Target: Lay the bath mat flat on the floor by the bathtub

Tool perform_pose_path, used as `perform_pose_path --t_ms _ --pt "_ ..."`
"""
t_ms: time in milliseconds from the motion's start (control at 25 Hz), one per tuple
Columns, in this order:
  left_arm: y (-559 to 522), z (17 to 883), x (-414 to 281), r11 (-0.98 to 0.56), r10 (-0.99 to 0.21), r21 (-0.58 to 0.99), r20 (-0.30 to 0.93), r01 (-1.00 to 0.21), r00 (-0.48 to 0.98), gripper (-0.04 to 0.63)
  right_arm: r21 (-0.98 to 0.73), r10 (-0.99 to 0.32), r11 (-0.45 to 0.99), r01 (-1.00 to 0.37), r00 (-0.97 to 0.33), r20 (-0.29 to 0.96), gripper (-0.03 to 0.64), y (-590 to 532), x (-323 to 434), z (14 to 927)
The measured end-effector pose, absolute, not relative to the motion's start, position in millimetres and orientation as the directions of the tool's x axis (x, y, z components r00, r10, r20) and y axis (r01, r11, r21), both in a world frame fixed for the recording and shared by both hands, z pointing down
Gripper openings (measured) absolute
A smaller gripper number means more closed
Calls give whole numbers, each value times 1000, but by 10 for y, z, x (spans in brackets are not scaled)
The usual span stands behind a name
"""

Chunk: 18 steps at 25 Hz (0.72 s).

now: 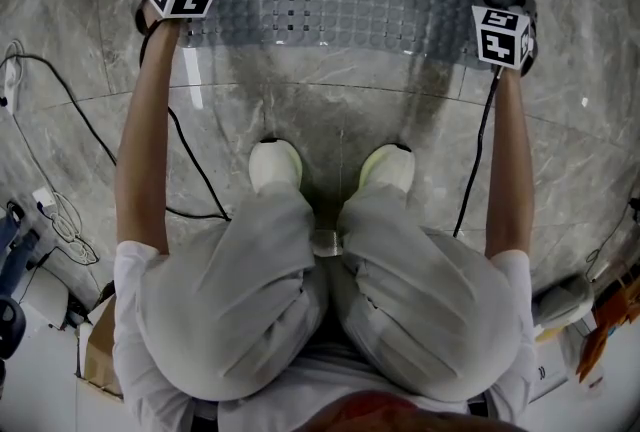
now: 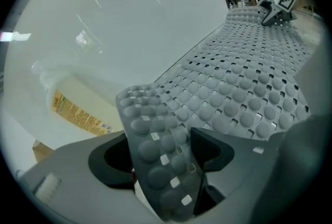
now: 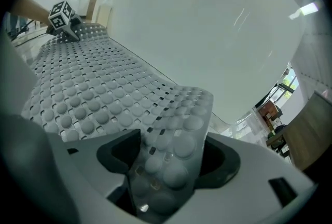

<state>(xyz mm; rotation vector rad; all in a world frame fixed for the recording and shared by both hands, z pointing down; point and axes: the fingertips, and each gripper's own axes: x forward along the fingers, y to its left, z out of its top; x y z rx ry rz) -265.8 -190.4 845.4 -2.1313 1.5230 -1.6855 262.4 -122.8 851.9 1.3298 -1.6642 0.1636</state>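
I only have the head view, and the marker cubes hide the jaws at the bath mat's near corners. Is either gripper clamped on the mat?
Observer: No. The left gripper and the right gripper both have their jaws apart, and a corner of the bath mat curls up loose between each pair.
Operator: My view cuts off past the mat. Where's its far edge?
Observer: It runs alongside the wall of the white bathtub. I can't tell whether it touches.
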Motion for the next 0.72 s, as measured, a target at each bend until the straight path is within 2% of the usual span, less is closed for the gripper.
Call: perform_pose_path --t_ms 360,720 --pt "-1829 8383 -2790 -511 -684 -559 725 -653 -85 440 394 -679 338 -855 68 731 405 -1108 2739 8447" --pt "-1716 8420 -2784 -529 -670 -550 738 -647 -79 451 370 -691 337 -866 40 722 405 -1074 2675 8351"
